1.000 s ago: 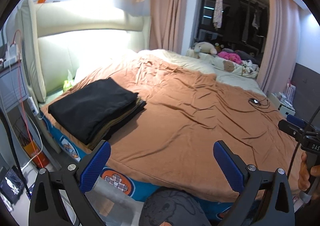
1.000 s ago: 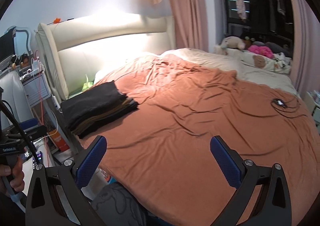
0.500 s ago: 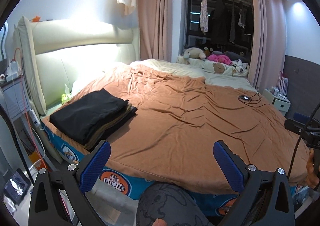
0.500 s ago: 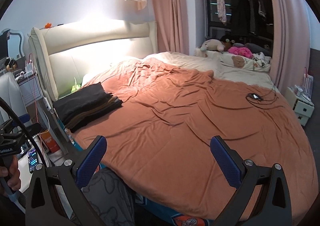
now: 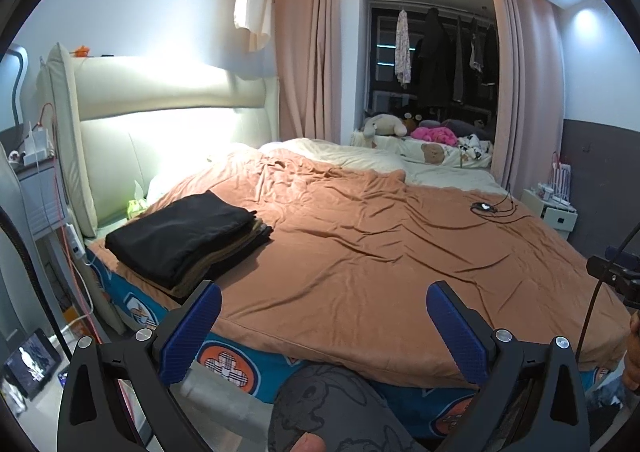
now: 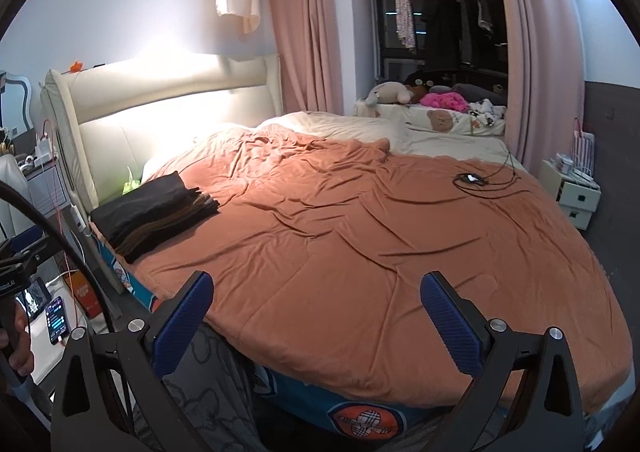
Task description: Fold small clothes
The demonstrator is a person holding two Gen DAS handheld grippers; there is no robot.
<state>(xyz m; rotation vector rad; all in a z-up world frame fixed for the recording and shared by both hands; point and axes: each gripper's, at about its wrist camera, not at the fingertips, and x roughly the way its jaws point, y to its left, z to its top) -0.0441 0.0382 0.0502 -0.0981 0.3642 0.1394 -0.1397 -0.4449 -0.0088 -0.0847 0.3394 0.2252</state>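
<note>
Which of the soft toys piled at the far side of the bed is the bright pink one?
The pink plush, lying right of the big cream plush and the dark plush. It is vivid magenta; those two are pale and dark brown.

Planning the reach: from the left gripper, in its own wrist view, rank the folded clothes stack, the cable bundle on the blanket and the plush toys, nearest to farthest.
1. Folded clothes stack, near left bed corner.
2. Cable bundle, right, on blanket.
3. Plush toys, far end by the curtains.

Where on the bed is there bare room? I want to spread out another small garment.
The wide middle of the orange blanket is bare, between the stack of folded clothes near the headboard and the black cable at the far side. The plush toys crowd the far end.
</note>
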